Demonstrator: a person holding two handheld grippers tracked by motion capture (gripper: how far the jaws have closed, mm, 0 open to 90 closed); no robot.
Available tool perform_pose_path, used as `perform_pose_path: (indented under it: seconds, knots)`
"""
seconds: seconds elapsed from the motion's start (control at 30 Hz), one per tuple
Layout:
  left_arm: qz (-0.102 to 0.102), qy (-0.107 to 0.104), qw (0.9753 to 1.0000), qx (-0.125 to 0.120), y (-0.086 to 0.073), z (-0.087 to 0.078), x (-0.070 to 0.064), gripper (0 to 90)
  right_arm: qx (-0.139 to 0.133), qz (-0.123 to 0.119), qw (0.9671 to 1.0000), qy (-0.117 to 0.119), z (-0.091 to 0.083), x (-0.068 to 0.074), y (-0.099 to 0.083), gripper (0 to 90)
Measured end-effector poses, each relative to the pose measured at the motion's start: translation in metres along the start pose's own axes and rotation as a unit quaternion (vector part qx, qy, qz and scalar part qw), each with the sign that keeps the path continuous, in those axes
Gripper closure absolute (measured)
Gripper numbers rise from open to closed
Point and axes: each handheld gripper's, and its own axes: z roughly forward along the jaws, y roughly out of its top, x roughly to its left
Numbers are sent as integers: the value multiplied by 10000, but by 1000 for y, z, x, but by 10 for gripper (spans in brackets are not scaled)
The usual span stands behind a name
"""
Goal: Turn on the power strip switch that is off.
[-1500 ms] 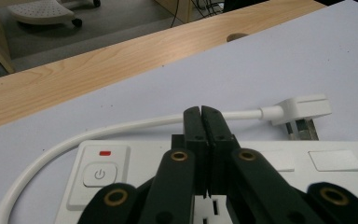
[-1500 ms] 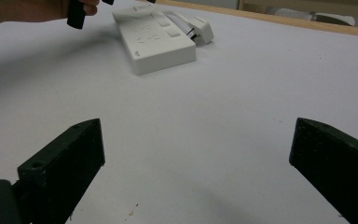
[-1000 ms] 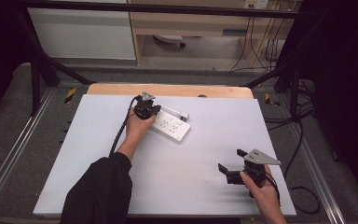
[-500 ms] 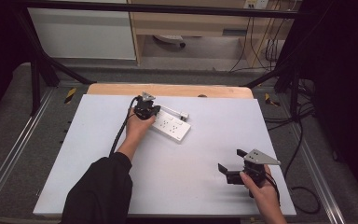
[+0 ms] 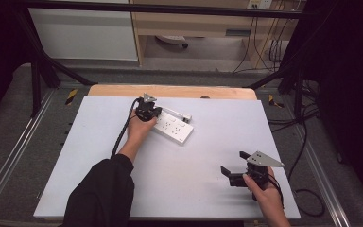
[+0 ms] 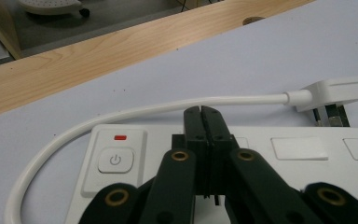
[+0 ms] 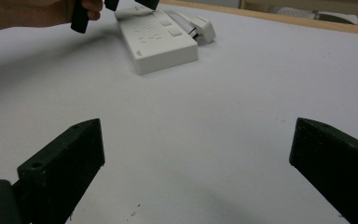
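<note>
Where the white table top [image 5: 99, 156] ends at the far side, a wood strip [image 5: 170, 91] runs along it; grey floor, metal rails L and R, shelf unit w/ cables behind. L gripper [image 5: 147, 111] sits over the switch end of the white power strip [image 5: 172, 126], jaws pressed together, nothing between them. Strip's cord loops to its plug [image 6: 332, 94] just beside it. R gripper [image 5: 232, 166] near front R edge, jaws spread wide, well apart from the strip.
</note>
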Motion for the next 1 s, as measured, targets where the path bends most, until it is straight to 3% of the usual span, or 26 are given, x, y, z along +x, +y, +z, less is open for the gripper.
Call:
perform_pose_path:
  seconds: [1.0]
  knots:
    - [-128, -113, 9998, -38, -1, 3, 2, 900, 17, -11, 10000, 9, 1, 0, 0, 37]
